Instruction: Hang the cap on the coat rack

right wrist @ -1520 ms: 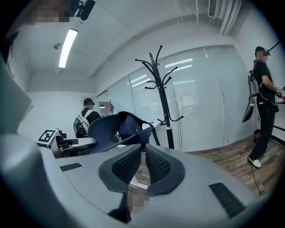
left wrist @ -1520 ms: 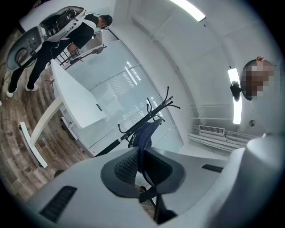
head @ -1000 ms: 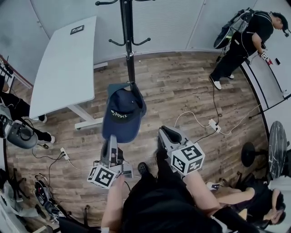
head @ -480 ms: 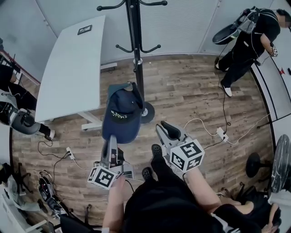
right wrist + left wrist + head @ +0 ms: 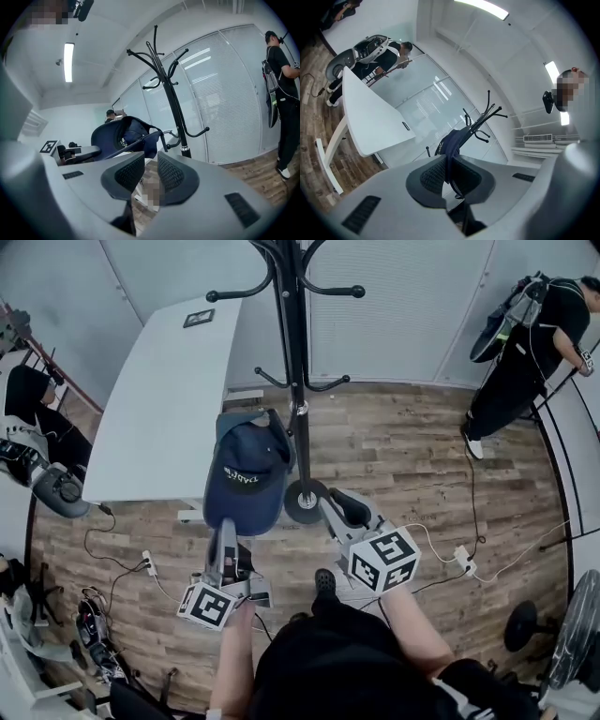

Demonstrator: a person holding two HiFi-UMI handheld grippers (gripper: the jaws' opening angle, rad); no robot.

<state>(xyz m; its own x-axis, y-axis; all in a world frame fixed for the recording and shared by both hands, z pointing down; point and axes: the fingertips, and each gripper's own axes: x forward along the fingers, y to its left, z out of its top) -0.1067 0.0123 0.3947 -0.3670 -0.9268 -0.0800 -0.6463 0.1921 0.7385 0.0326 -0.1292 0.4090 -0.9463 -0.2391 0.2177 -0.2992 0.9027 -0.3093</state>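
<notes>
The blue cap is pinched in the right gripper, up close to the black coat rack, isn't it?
Not quite. The blue cap is pinched in the left gripper, not the right gripper, whose jaws stand apart with nothing between them. The left gripper view shows the brim clamped between its jaws. It is up close to the black coat rack.

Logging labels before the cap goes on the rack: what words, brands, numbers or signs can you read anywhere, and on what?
Nothing here reads clearly enough to quote.
Cap: white lettering across the front, upside down in the head view, too blurred to read.
Marker cubes: black-and-white square patterns only, no letters or numbers.
Dark plaque on the white table: too small to read.
</notes>
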